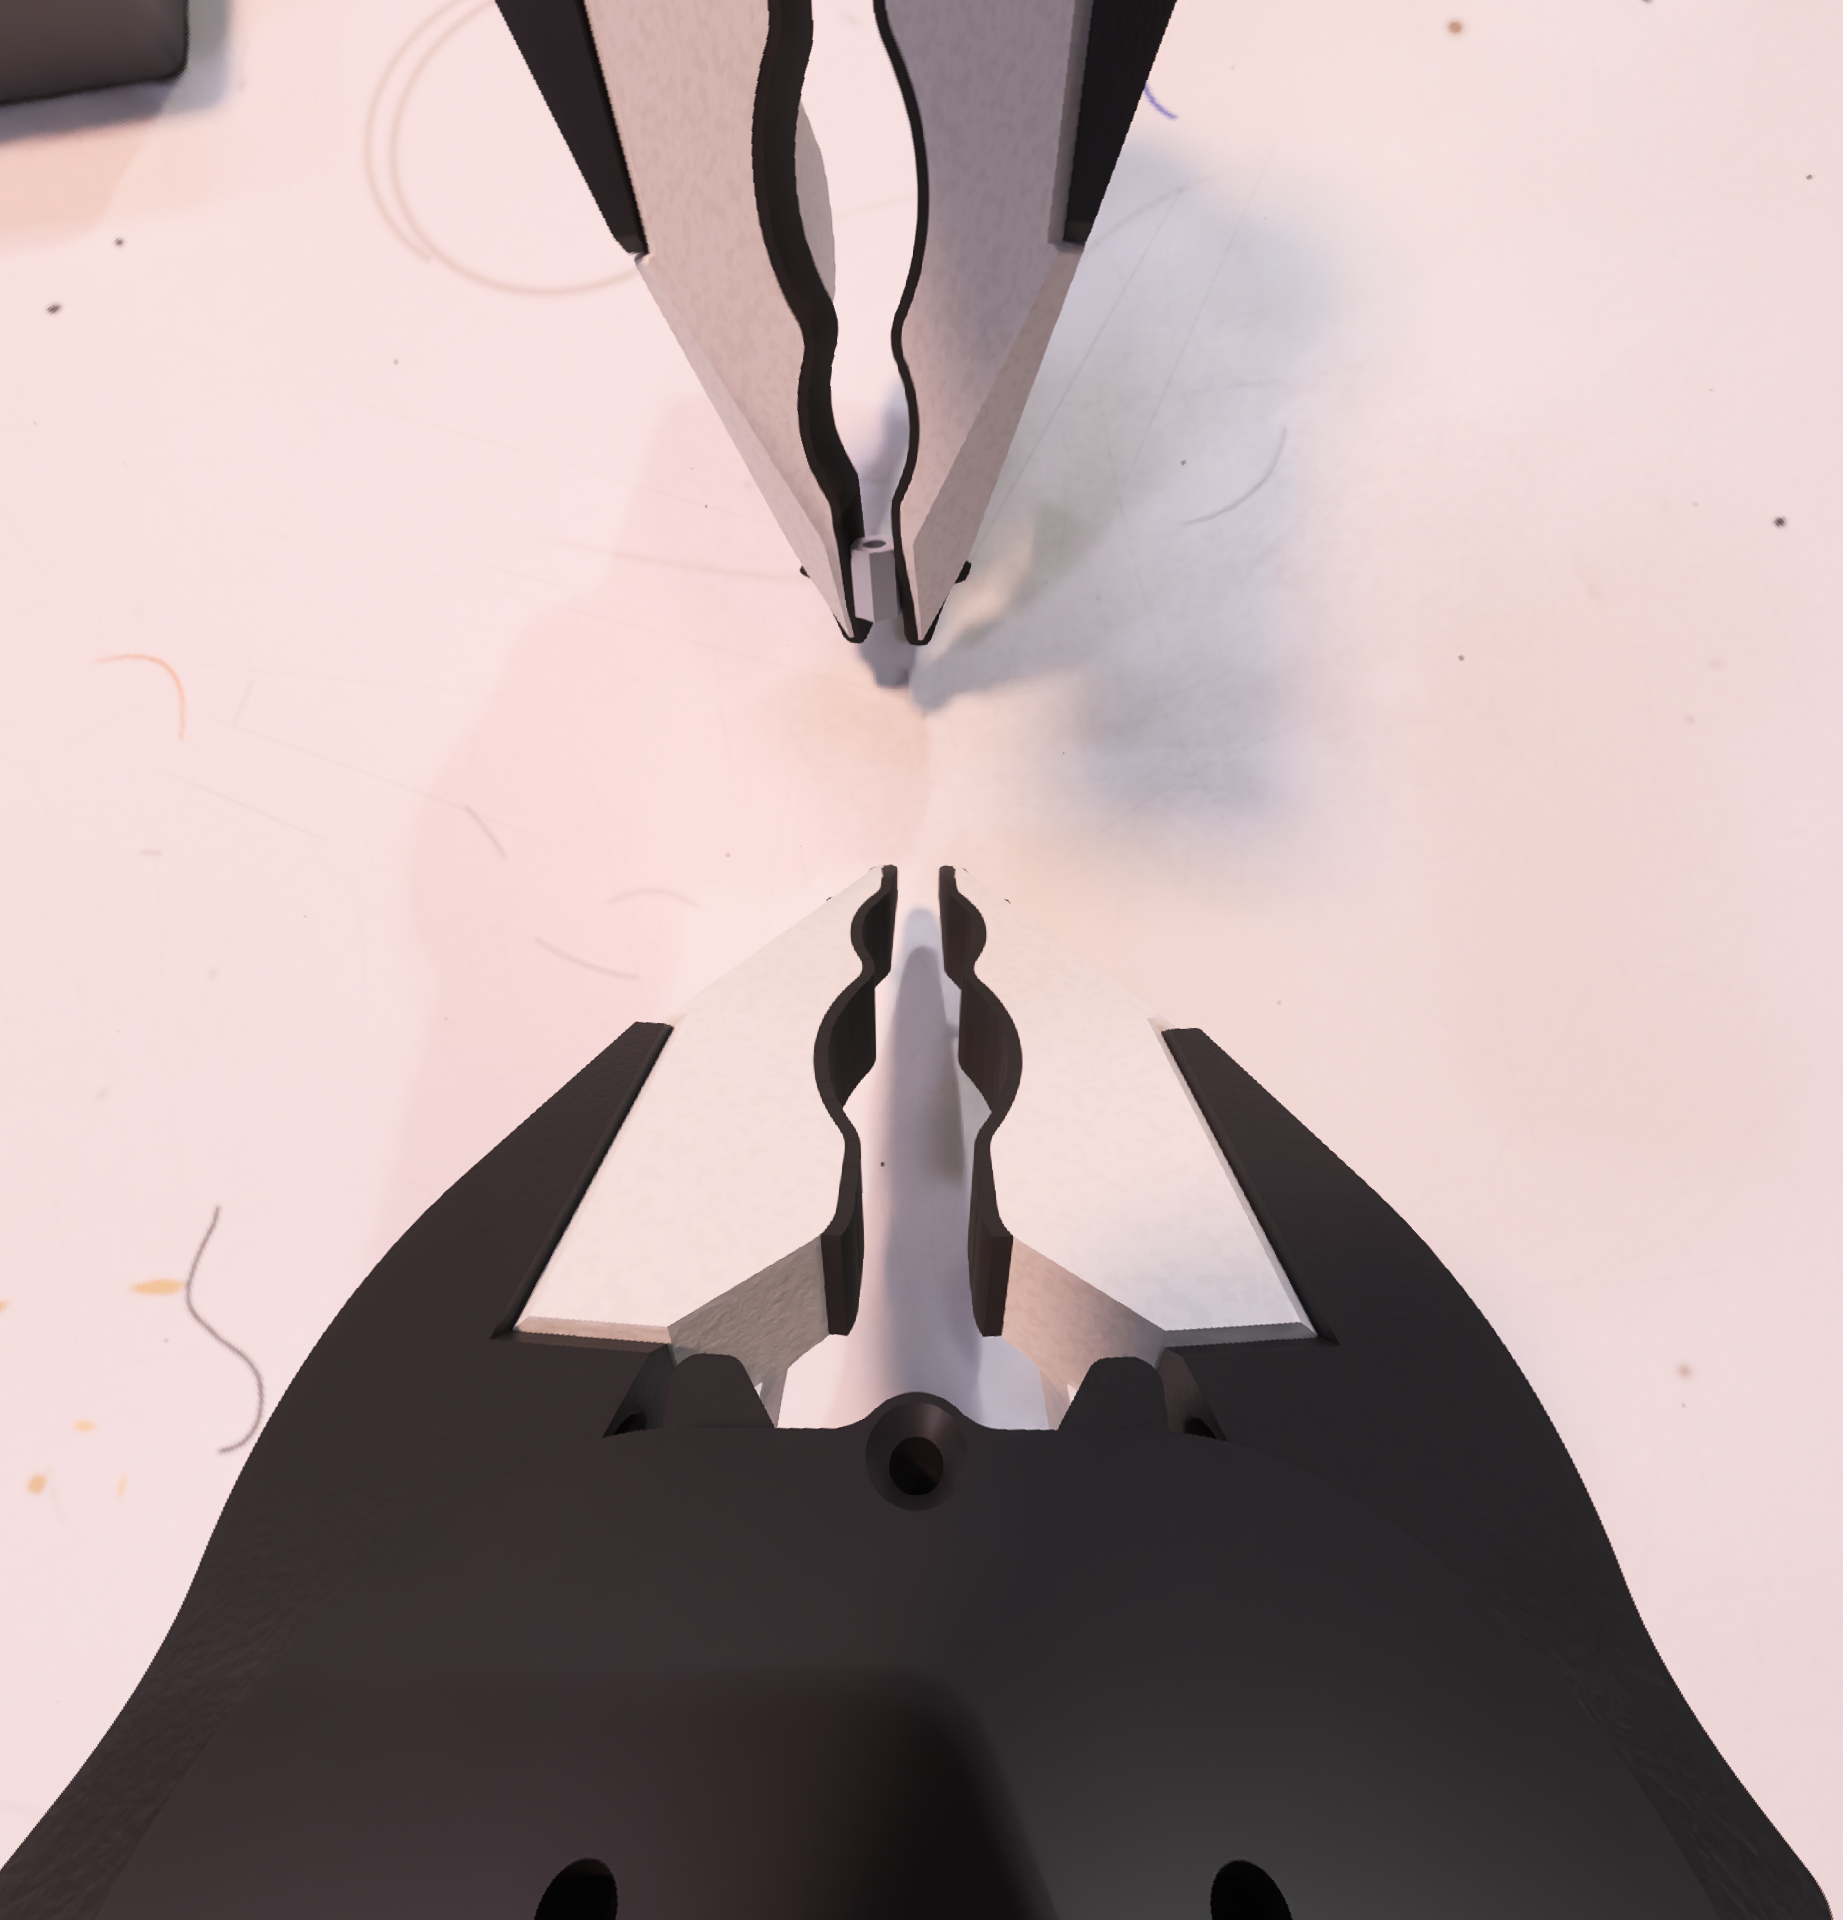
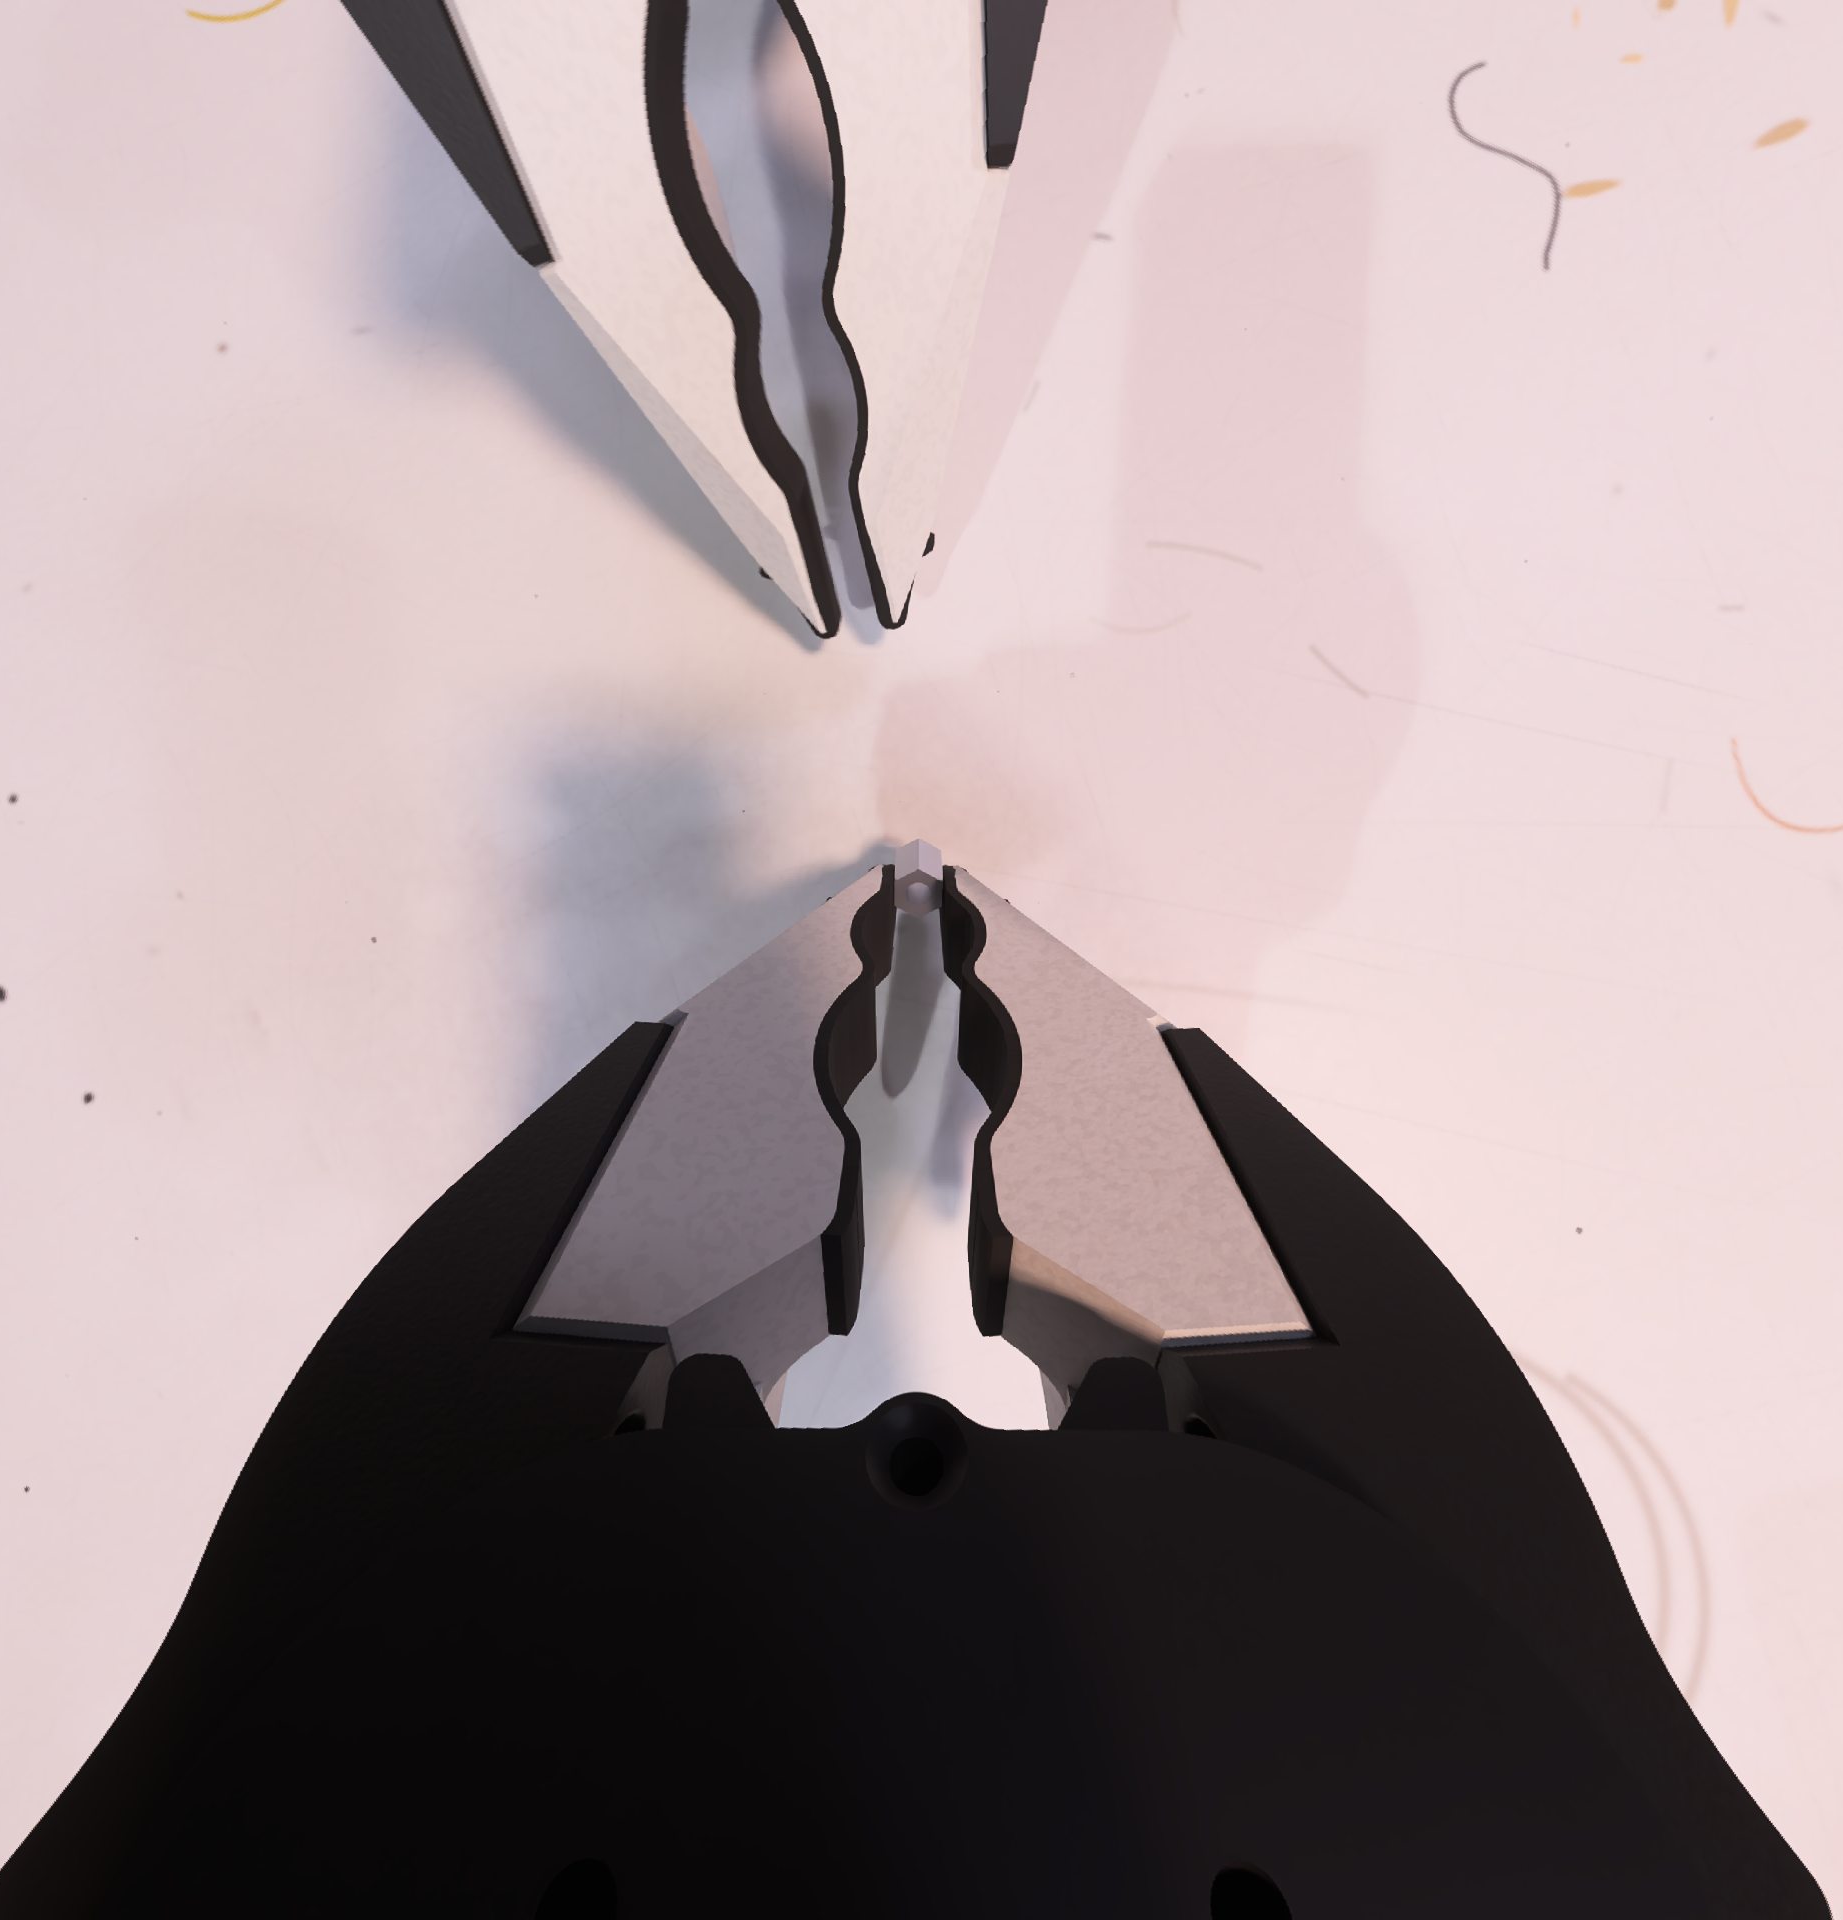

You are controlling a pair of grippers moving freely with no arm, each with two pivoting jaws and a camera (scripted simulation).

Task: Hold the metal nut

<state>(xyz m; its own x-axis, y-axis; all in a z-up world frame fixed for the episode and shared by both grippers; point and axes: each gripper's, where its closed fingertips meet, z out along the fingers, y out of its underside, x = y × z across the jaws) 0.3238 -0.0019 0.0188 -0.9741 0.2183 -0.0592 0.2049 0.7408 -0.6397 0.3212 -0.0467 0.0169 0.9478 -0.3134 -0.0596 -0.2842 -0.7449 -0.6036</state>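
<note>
The metal nut (image 2: 918, 881) is a small, pale grey hex piece with a bore hole. My right gripper (image 2: 918, 883) is shut on it at the very fingertips, just above the white table (image 2: 273, 727). In the left wrist view the right gripper (image 1: 877, 623) comes down from the top with the nut (image 1: 873, 577) upright between its tips. My left gripper (image 1: 917, 878) faces it tip to tip, a short gap away. Its jaws are closed to a narrow slit with nothing between them. It also shows in the right wrist view (image 2: 855, 621).
A dark flat object (image 1: 65, 42) lies at the far left corner of the table in the left wrist view. The white table (image 1: 273, 623) carries pen scribbles, specks and yellow marks. Shadows of both grippers fall beside the tips.
</note>
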